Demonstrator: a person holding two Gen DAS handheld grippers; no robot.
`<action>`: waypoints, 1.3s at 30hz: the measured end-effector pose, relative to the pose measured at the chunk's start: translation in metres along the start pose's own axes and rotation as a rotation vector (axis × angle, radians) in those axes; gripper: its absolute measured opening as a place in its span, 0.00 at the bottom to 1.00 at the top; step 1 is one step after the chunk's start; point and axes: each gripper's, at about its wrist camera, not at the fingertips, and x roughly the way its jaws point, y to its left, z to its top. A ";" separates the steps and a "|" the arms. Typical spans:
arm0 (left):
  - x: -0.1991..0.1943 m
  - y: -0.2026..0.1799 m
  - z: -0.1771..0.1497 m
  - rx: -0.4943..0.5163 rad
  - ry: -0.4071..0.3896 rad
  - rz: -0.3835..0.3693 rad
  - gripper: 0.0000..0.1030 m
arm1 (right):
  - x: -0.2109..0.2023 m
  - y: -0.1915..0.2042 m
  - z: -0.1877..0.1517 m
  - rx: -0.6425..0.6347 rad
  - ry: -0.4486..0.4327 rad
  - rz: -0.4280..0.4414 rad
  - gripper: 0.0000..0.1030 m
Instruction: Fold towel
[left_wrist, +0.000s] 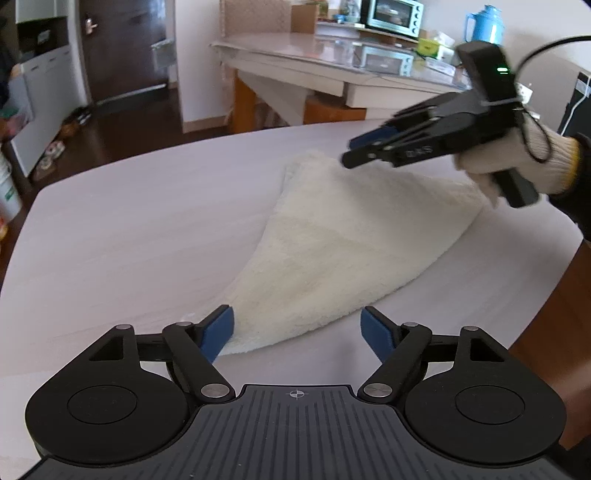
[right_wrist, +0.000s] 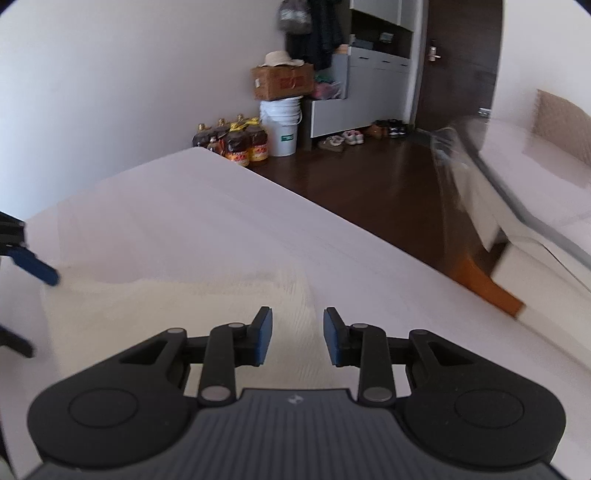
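A cream towel (left_wrist: 343, 240) lies folded into a triangle on the pale table (left_wrist: 129, 229). Its near corner lies between the fingers of my left gripper (left_wrist: 297, 326), which is open and empty just above the table. My right gripper (left_wrist: 362, 147) hovers above the towel's far corner, held by a gloved hand. In the right wrist view my right gripper (right_wrist: 298, 338) is open and empty above the towel (right_wrist: 177, 310). One blue pad of the left gripper (right_wrist: 37, 267) shows at the left edge.
A second table (left_wrist: 332, 51) with a toaster oven (left_wrist: 393, 16) and a blue jug (left_wrist: 485, 24) stands behind. The table's far edge (right_wrist: 332, 218) drops to a dark floor with oil bottles (right_wrist: 236, 142) and a white bucket (right_wrist: 280, 127).
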 end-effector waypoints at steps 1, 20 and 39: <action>0.000 0.000 0.000 0.000 -0.002 0.000 0.86 | 0.004 0.000 0.002 -0.006 0.006 0.007 0.32; -0.013 0.004 -0.011 0.015 -0.009 0.069 0.90 | -0.065 0.042 -0.002 -0.048 -0.108 0.142 0.08; -0.015 0.021 0.003 0.097 -0.027 0.180 0.90 | -0.182 0.137 -0.103 -0.169 0.079 0.271 0.08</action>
